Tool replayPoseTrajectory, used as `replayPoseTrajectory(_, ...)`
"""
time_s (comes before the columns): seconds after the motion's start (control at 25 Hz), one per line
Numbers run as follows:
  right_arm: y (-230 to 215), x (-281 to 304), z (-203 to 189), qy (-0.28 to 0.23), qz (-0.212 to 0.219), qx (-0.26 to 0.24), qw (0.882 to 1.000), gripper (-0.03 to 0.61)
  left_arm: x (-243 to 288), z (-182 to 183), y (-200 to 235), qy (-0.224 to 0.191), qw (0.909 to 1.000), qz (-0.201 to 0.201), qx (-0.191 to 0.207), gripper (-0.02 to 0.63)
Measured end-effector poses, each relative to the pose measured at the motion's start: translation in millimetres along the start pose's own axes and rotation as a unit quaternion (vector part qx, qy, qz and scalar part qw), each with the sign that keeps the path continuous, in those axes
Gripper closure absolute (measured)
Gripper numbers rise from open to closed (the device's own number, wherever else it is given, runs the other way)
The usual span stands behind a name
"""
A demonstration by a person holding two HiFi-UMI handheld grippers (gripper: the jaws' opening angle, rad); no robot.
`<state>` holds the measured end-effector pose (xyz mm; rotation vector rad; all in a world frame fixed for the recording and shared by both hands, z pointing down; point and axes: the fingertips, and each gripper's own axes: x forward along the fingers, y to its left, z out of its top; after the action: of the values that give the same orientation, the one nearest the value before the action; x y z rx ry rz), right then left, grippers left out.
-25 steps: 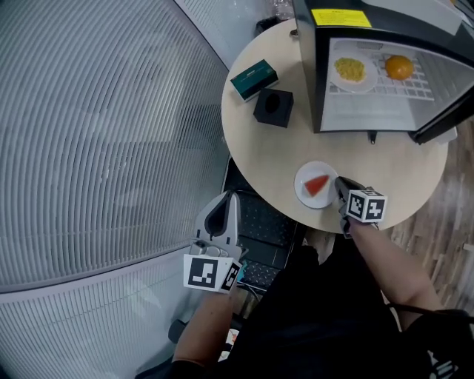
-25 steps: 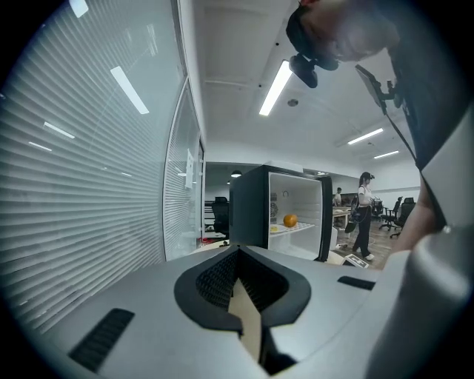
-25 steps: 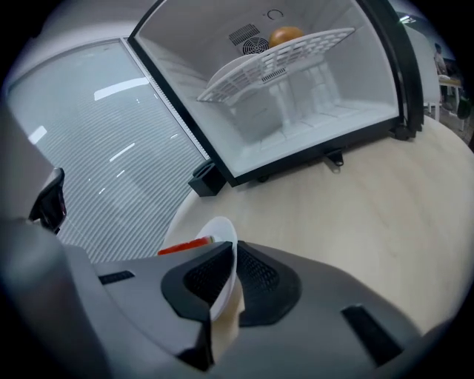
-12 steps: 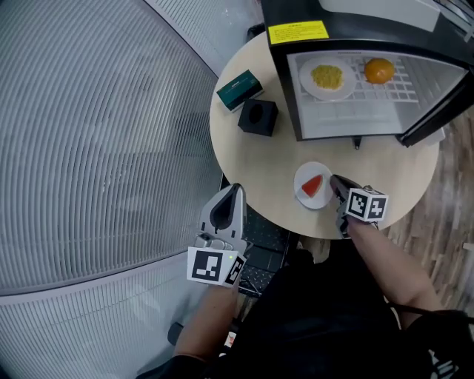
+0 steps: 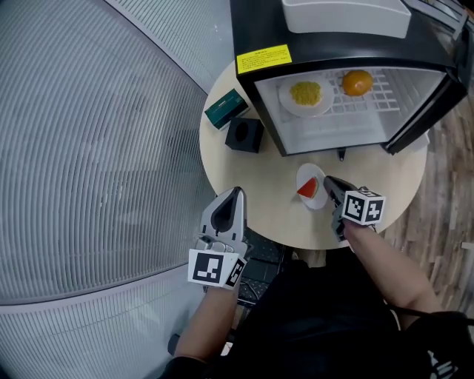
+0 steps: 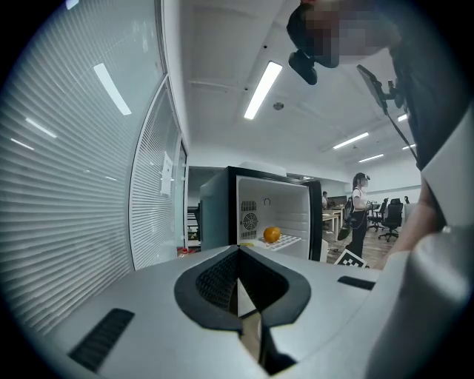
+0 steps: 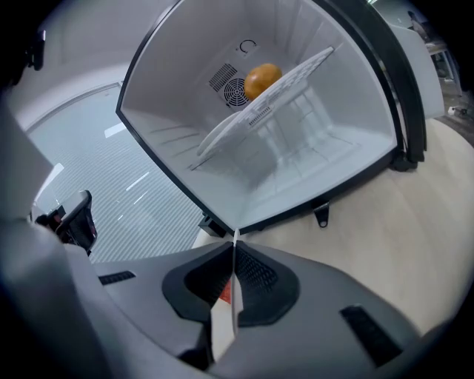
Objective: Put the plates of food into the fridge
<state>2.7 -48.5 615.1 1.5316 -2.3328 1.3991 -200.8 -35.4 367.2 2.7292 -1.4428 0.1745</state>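
Observation:
A white plate [image 5: 309, 186] with a red watermelon slice [image 5: 309, 188] hangs tilted just above the round table [image 5: 252, 185], in front of the open fridge [image 5: 255, 29]. My right gripper [image 5: 328, 182] is shut on the plate's near rim. In the right gripper view the rim [image 7: 235, 238] stands edge-on between the closed jaws of that gripper [image 7: 234, 255], facing the fridge's wire shelf [image 7: 281, 96]. On that shelf sit a plate of yellow food [image 5: 305, 95] and an orange [image 5: 357, 82]. My left gripper [image 5: 235, 194] is shut and empty at the table's front left edge.
A green box [image 5: 227, 108] and a black cube-shaped holder [image 5: 245, 134] stand on the table left of the fridge. The fridge door [image 5: 418, 104] swings out to the right. A white tray [image 5: 344, 15] rests on the fridge's top. A person [image 6: 359, 215] stands far off.
The right gripper has lifted the watermelon plate off the table and carried it toward the fridge opening. The left gripper has moved forward to the table's edge.

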Motion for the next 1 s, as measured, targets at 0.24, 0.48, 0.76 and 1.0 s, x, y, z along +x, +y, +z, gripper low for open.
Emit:
replayPoseTrajectory(0.24,7.5,-3.5,20.3,-0.013,0.017,-0.003,1.0,0.561,11.1,5.7,-4.9,-0.004,1.0,-0.004,0.003,0.607)
replayPoseTrajectory(0.48,12.2,-6.1,32.2,-0.021,0.027,0.001,0.999,0.561,18.6,9.4,-6.6,-0.007,0.9999,-0.006,0.004,0.607)
replayPoseTrajectory(0.76,18.3,-9.5,49.6,-0.039,0.038,0.009,0.998,0.561,24.5,12.1,-7.8,-0.011,0.9999,-0.008,0.004,0.607)
replayPoseTrajectory(1.0,24.6,-7.3,76.1,-0.061,0.05,0.017,0.997,0.561,25.9,14.4,-6.0,-0.013,0.9999,-0.002,0.006,0.607)
